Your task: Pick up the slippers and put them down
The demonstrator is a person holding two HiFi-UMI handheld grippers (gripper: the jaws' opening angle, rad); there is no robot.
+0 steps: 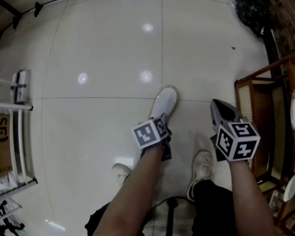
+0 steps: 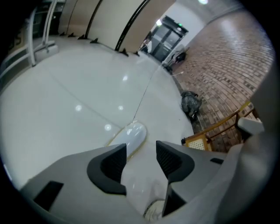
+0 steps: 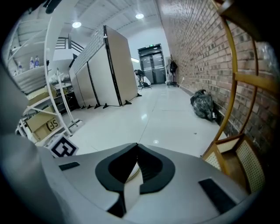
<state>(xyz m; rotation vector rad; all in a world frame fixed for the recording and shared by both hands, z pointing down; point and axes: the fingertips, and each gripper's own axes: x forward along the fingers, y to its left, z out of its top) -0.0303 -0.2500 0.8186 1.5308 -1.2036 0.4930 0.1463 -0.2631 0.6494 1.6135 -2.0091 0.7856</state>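
One white slipper [image 1: 165,101] lies flat on the glossy pale floor, just ahead of the person's feet. My left gripper [image 1: 163,137] hangs a little above its near end, pointing down at it. In the left gripper view the jaws [image 2: 141,154] stand open with nothing between the pads, and the slipper [image 2: 131,136] lies on the floor beyond the fingertips. My right gripper [image 1: 218,107] is held to the right, away from the slipper. In its own view the right gripper [image 3: 138,148] has its tips touching, shut on nothing. No second slipper can be made out.
The person's white shoes [image 1: 201,168] stand just below the grippers. A wooden chair with cane panels [image 1: 258,120] stands close on the right against a brick wall. A black bag [image 1: 248,3] lies at the far right. A white metal rack [image 1: 7,135] stands on the left.
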